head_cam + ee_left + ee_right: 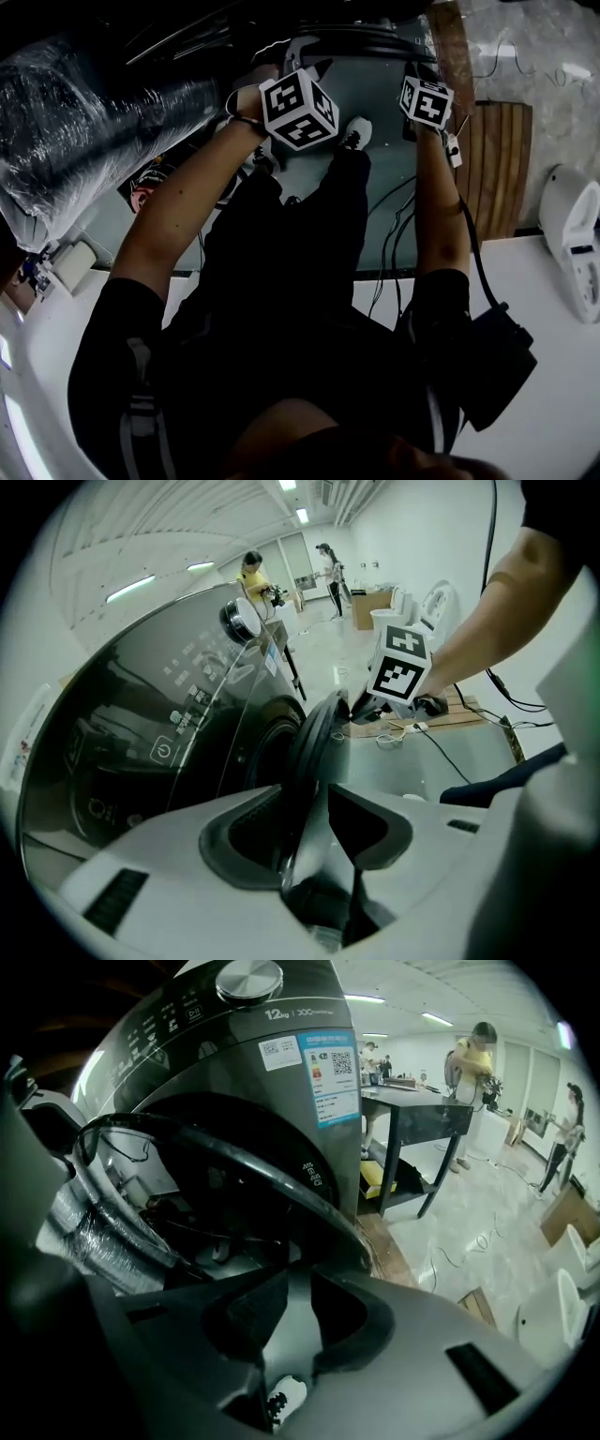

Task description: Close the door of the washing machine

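Door: the door (317,733) of the washing machine (234,1054) is open. It stands well off the front and shows edge-on in the left gripper view.
Drum opening: the drum opening (262,761) is uncovered and dark, just beside the door's rim.
Left claw: the left claw (302,799) is narrowed onto the door's rim, which runs up from between its pads. This reads as a hold.
Right claw: the right claw (300,1279) is partly open with a gap between its pads. The rim crosses just past its tips, and nothing is clamped.
Done: both claws are at the door's rim, so the reach looks complete.
Left: by my judgement the whole swing remains, with the door to be brought against the front and pressed until it latches.
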A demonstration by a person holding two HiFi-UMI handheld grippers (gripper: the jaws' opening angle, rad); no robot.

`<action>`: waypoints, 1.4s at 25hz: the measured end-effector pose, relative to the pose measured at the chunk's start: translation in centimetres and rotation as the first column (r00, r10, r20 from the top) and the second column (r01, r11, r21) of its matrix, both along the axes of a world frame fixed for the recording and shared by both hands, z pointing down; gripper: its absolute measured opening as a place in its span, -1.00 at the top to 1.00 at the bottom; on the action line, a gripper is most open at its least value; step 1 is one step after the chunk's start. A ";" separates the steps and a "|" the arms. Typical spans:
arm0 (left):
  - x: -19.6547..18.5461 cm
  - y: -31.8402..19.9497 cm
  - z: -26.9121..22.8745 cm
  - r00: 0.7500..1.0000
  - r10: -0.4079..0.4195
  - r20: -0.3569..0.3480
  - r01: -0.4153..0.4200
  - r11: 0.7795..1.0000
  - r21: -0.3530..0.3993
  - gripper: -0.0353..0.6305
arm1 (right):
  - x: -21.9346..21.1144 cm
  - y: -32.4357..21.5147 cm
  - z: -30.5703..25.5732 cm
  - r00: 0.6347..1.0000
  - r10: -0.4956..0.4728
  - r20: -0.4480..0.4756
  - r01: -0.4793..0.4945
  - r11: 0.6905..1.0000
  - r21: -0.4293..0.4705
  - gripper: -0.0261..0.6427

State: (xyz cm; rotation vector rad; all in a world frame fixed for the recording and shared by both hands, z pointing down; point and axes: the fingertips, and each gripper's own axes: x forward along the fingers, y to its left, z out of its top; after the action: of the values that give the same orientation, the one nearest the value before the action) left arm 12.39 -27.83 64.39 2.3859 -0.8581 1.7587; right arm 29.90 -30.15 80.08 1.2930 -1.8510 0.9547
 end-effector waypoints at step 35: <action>-1.6 -4.1 -0.7 0.980 -0.196 0.011 0.195 0.979 0.061 0.41 | -2.7 -8.6 -0.9 0.991 -0.134 0.013 0.133 0.990 0.052 0.90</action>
State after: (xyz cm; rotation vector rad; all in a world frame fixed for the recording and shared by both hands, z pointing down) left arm 10.80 -31.96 63.72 2.2338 -1.1208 1.7040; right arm 27.19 -38.80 79.21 1.1776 -1.9591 0.8547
